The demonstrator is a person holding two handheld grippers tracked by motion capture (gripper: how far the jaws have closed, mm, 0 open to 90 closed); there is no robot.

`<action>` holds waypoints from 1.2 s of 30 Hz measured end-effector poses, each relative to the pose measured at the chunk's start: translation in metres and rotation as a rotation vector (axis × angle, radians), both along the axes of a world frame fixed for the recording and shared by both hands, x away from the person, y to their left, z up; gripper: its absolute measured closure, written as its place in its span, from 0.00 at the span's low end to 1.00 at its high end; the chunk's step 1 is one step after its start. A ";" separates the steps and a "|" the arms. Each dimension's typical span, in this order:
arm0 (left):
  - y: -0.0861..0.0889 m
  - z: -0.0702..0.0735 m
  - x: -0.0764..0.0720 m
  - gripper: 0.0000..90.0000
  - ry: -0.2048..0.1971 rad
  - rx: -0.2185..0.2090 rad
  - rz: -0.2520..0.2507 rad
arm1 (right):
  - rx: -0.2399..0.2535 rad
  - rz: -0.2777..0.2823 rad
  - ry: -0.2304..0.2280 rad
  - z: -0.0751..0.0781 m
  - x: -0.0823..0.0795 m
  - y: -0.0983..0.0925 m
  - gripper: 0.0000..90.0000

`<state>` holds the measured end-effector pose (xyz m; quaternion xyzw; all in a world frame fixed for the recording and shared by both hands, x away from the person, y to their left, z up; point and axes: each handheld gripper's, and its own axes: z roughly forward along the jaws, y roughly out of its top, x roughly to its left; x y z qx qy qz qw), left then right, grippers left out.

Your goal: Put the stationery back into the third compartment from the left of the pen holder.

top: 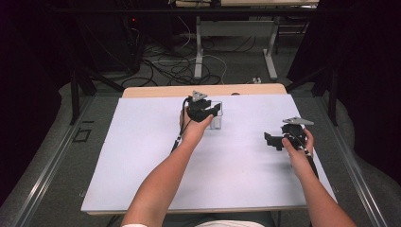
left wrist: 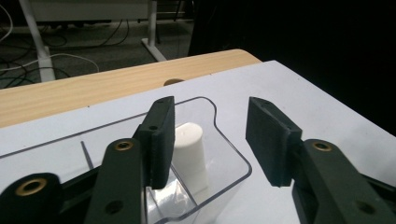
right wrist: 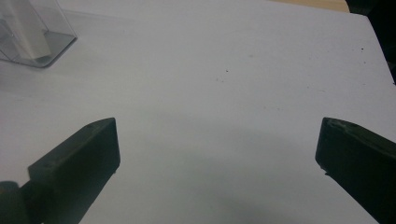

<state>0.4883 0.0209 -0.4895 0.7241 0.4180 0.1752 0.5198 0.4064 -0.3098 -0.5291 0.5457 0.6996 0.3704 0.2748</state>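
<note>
We find the left tool (left wrist: 205, 140) spread astride the wall of the clear plastic container (left wrist: 233, 161) holding a white cylinder (left wrist: 190, 151) at the white tabletop's (top: 142, 142) 12 o'clock, and we judge it should close squarely, while the right tool (right wrist: 217, 154) hangs spread at 3 o'clock.

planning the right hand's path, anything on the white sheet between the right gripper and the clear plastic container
Nothing: the high view shows bare white sheet between the right gripper and the clear plastic container.
</note>
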 end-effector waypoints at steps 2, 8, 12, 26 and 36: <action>0.004 0.003 -0.002 0.53 -0.005 0.014 0.003 | 0.003 -0.002 0.002 0.000 0.000 0.001 0.00; 0.016 0.015 -0.008 0.48 -0.042 0.066 0.000 | -0.001 -0.001 0.000 0.000 0.000 0.001 0.00; 0.023 0.024 -0.014 0.47 -0.060 0.063 0.006 | -0.001 -0.002 0.001 0.001 -0.001 0.001 0.00; 0.059 0.031 -0.030 0.20 0.012 0.016 0.040 | -0.006 0.004 0.001 0.000 -0.001 0.002 0.00; 0.090 0.023 -0.040 0.09 0.089 0.026 0.097 | -0.008 0.003 0.003 0.000 -0.001 0.002 0.00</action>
